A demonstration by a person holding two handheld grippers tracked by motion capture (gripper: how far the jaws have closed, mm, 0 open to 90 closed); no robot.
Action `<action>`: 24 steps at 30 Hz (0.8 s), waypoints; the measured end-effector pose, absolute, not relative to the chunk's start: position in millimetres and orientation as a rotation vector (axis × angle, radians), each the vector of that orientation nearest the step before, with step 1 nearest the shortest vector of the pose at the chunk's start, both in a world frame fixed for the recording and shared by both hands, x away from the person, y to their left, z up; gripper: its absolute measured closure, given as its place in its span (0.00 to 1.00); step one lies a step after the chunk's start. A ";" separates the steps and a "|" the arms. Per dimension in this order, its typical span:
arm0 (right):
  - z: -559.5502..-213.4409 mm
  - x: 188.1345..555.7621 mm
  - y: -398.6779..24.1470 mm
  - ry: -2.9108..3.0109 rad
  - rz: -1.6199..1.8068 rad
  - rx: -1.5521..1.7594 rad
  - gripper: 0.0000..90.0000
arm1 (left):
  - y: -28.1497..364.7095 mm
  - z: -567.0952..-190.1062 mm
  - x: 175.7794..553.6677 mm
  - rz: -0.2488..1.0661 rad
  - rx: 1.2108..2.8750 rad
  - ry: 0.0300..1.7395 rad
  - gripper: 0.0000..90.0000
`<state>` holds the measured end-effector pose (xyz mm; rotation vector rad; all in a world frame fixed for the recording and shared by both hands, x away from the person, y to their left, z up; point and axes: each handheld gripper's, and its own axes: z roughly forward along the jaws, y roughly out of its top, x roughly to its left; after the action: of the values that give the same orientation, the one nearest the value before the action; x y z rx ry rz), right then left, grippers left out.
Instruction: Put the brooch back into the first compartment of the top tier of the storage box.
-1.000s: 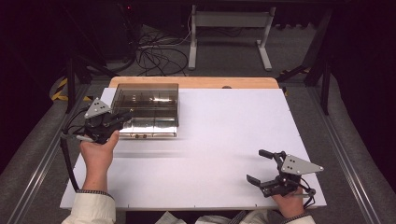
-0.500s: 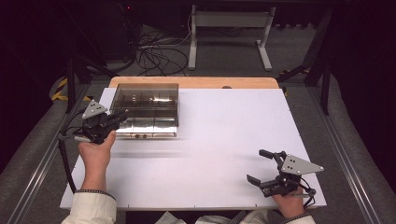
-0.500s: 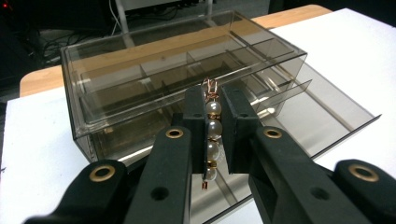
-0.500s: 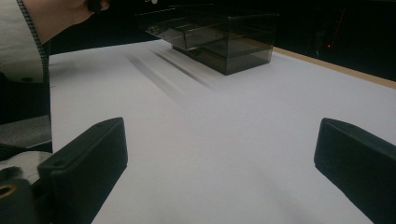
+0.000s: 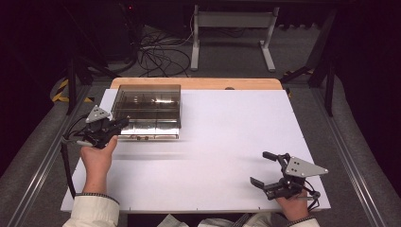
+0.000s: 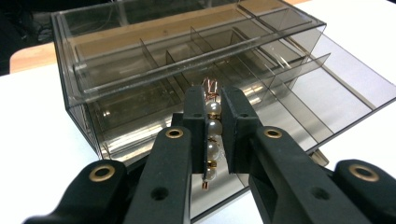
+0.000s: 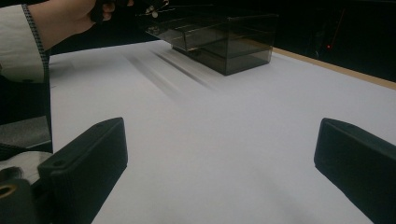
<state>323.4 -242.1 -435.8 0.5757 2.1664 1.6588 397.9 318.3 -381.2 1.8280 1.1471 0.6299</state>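
High view puts the white table sheet [image 5: 213, 156] under me, with the smoky clear plastic compartment box [image 5: 147, 109] at its far left. My left gripper [image 6: 213, 126] pinches a string of white pearl beads [image 6: 212, 140] at the box's open front tray; my right gripper [image 5: 269, 171] rests near the table's edge, jaws wide.

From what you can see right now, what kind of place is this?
Probably a lab or recording workspace, not a home. A plain white table stands among dark surroundings, loose cables lie on the grey floor behind it, and yellow-black hazard tape marks the floor at the left.
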 end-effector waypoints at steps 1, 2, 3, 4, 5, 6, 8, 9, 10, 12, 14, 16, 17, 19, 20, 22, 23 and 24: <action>-435.7 323.4 -242.3 2.166 1.659 0.576 0.04 | 318.9 -381.7 398.1 0.632 1.835 1.145 0.91; -435.7 323.5 -242.3 2.164 1.661 0.576 0.04 | 319.1 -382.2 398.0 0.630 1.836 1.145 0.91; -435.6 323.5 -242.4 2.165 1.661 0.575 0.04 | 319.2 -382.8 398.0 0.629 1.834 1.147 0.91; -435.7 323.4 -242.3 2.165 1.661 0.576 0.04 | 319.5 -383.7 398.1 0.627 1.832 1.150 0.91; -435.7 323.5 -242.3 2.165 1.661 0.575 0.04 | 319.9 -384.6 398.3 0.626 1.833 1.154 0.91; -435.7 323.4 -242.3 2.165 1.661 0.575 0.04 | 320.3 -385.8 398.7 0.623 1.836 1.157 0.91; -435.6 323.4 -242.4 2.166 1.662 0.574 0.04 | 320.4 -388.2 399.6 0.609 1.842 1.162 0.91; -435.5 323.3 -242.5 2.166 1.663 0.574 0.04 | 320.0 -389.2 399.9 0.605 1.845 1.164 0.91; -435.5 323.3 -242.6 2.166 1.662 0.571 0.04 | 319.4 -389.7 400.0 0.601 1.851 1.162 0.91; -435.4 323.4 -242.9 2.169 1.659 0.573 0.04 | 318.7 -390.0 399.8 0.601 1.856 1.160 0.91; -435.5 323.4 -242.8 2.167 1.662 0.572 0.04 | 318.1 -390.3 399.5 0.601 1.858 1.161 0.91; -435.5 323.4 -242.7 2.168 1.662 0.573 0.04 | 318.8 -391.3 399.5 0.601 1.860 1.163 0.91; -435.5 323.3 -242.7 2.169 1.662 0.574 0.04 | 319.1 -391.9 399.4 0.597 1.858 1.168 0.91; -435.6 323.4 -242.8 2.166 1.665 0.572 0.04 | 320.5 -392.8 399.8 0.599 1.857 1.175 0.91; -435.6 323.4 -242.7 2.167 1.665 0.573 0.04 | 321.1 -393.2 400.1 0.599 1.859 1.173 0.91; -435.7 323.6 -242.6 2.167 1.663 0.572 0.04 | 320.8 -393.5 400.4 0.605 1.866 1.176 0.91; -435.7 323.6 -242.5 2.168 1.664 0.572 0.04 | 320.2 -393.9 400.5 0.606 1.863 1.179 0.91; -435.7 323.6 -242.4 2.167 1.665 0.572 0.04 | 320.2 -394.2 400.7 0.605 1.865 1.179 0.91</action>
<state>323.6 -242.4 -435.7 0.5724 2.1666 1.6651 400.7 320.2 -394.2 1.8651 1.1794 0.6049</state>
